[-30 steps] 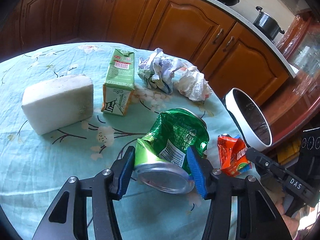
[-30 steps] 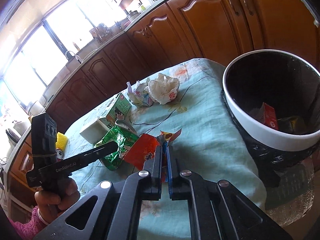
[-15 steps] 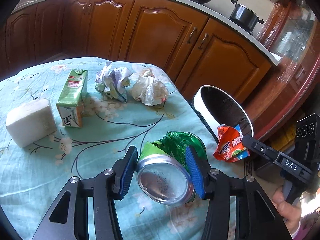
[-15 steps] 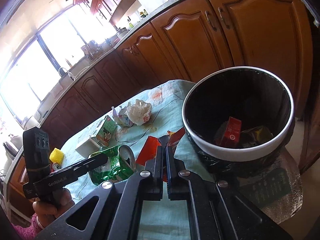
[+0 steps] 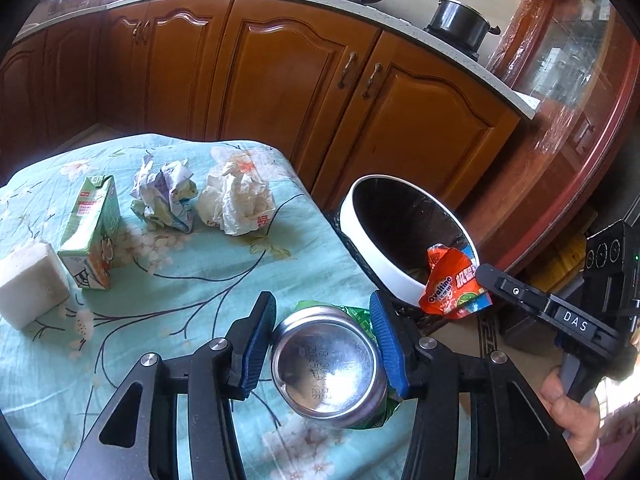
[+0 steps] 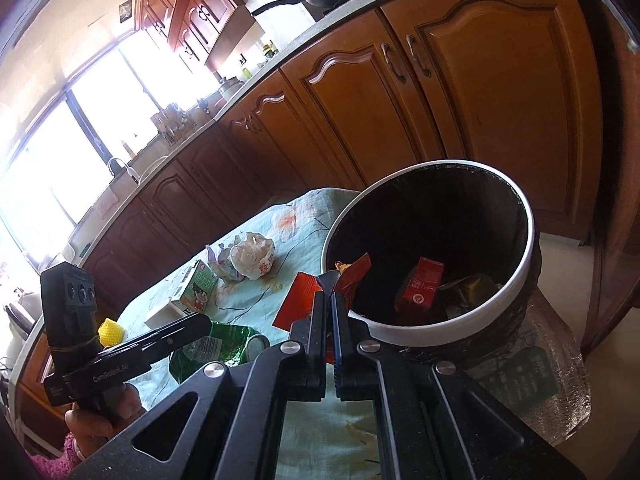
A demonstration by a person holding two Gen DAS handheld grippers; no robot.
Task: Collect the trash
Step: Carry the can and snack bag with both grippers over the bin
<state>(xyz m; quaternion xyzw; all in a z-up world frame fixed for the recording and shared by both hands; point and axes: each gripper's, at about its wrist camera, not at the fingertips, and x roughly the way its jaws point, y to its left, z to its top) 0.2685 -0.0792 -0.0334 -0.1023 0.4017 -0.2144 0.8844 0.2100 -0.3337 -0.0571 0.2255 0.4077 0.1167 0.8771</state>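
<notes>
Trash rides in both tongs: left tongs (image 5: pixel 324 354) clamp a crushed can (image 5: pixel 326 364), light, slick, dented, held across its sides above the bench (image 5: pixel 168 280); right tongs (image 6: pixel 329 332) pinch a flimsy wrapper (image 6: pixel 304 304) at the bin (image 6: pixel 400 326) rim.

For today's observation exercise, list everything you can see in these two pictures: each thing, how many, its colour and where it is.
Can: one, green, crushed, between the left gripper's pads.
Wrapper: one, orange-red, in the right gripper at the bin's rim.
Bin: one, white rim, black liner, beside the table.
Red carton: one, inside the bin.
Green carton: one, on the table.
Paper balls: two, whitish, on the far side of the table.
White block: one, beside the green carton.
Table: one, pale green flowered cloth.
Pot: one, dark, on the counter.
Left gripper: black, blue pads.
Right gripper: black, shut.
</notes>
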